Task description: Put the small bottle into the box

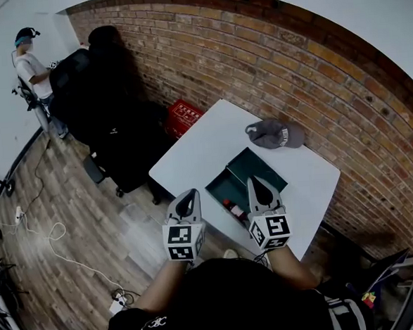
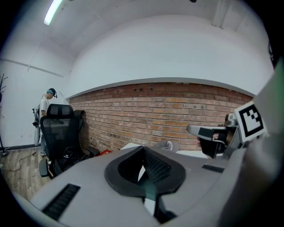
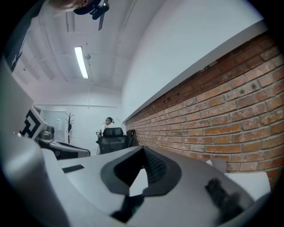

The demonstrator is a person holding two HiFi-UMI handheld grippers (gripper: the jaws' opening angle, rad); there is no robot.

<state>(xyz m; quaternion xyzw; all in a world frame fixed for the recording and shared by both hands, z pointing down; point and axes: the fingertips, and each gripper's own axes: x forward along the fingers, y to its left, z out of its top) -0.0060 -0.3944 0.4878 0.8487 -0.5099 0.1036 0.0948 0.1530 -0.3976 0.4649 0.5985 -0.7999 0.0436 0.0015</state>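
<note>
Holding my left claw [image 1: 188, 195] and my right claw [image 1: 256, 182] both pressed together with nothing in them, above the near edge of the white table [image 1: 205, 145], I see the small bottle [image 1: 233, 208] lying inside the open green box [image 1: 260, 166] — at its near corner, just beside my right claw — and a grey cap [image 1: 275, 133] behind it.

Both forearms reach forward side by side, the left gripper [image 1: 187, 197] level with the right gripper [image 1: 257, 185], each gripper's jaws closed tip to tip.

An office: brick wall [image 1: 277, 64], white table [image 1: 208, 139], black swivel chairs [image 1: 115, 121], wooden floor [image 1: 66, 269].
</note>
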